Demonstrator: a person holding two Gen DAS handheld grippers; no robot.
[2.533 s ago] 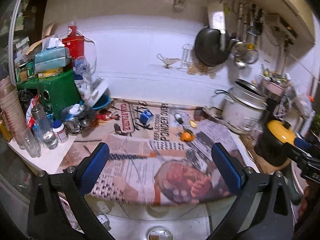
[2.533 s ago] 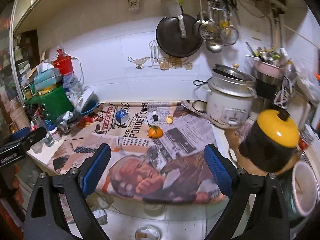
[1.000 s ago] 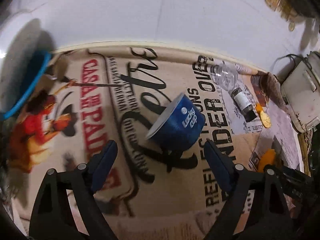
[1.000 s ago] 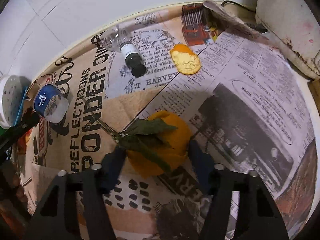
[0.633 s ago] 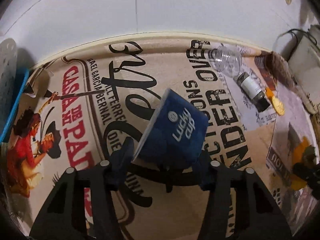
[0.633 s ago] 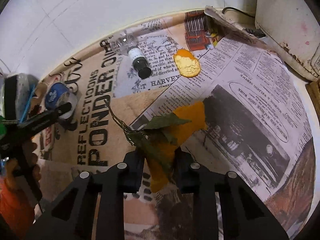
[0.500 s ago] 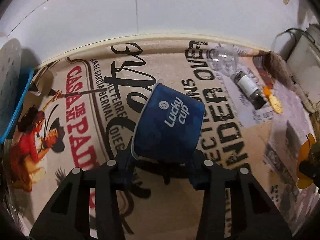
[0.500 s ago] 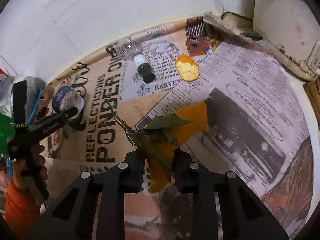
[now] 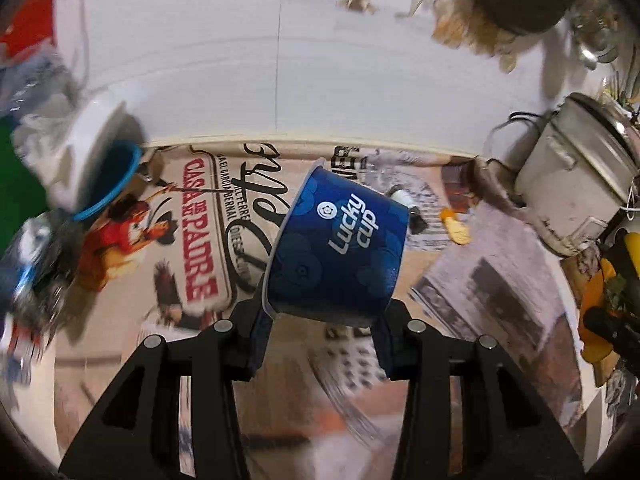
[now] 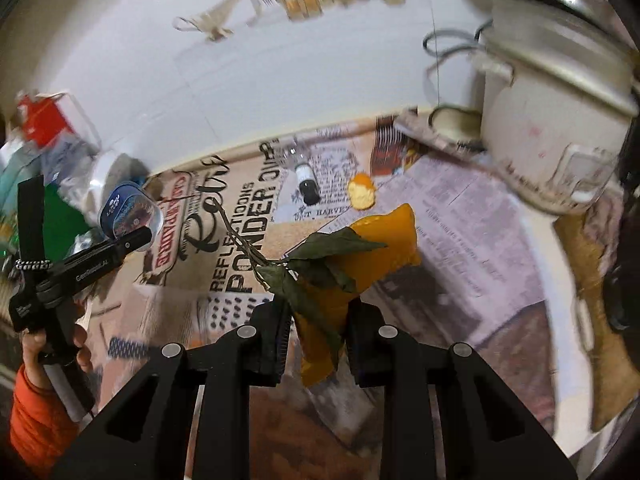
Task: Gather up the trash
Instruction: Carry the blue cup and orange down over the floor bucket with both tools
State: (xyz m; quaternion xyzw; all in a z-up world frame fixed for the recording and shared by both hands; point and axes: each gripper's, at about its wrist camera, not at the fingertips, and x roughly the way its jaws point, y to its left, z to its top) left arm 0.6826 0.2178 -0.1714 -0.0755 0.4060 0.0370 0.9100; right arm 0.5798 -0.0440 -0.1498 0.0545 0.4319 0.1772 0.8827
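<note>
In the left wrist view my left gripper (image 9: 322,322) is shut on a blue "Lucky cup" paper cup (image 9: 340,248), held tilted above the newspaper-covered counter (image 9: 192,240). In the right wrist view my right gripper (image 10: 318,320) is shut on an orange peel (image 10: 368,248) with dry green leaves and a twig, also lifted off the counter. The cup (image 10: 128,210) and the left gripper (image 10: 138,238) show at the left of that view, held by a hand in an orange sleeve. A small clear bottle (image 10: 304,178) with a black cap and a yellow peel scrap (image 10: 362,194) lie on the newspaper.
A white rice cooker (image 10: 552,120) stands at the right against the tiled wall. A blue-rimmed bowl (image 9: 116,184), a green box (image 9: 16,184) and jars crowd the left end. Pans and utensils hang on the wall above.
Both grippers closed on their items and lifted them: the left took the blue cup, the right the orange peel. Both have pulled up and back from the counter.
</note>
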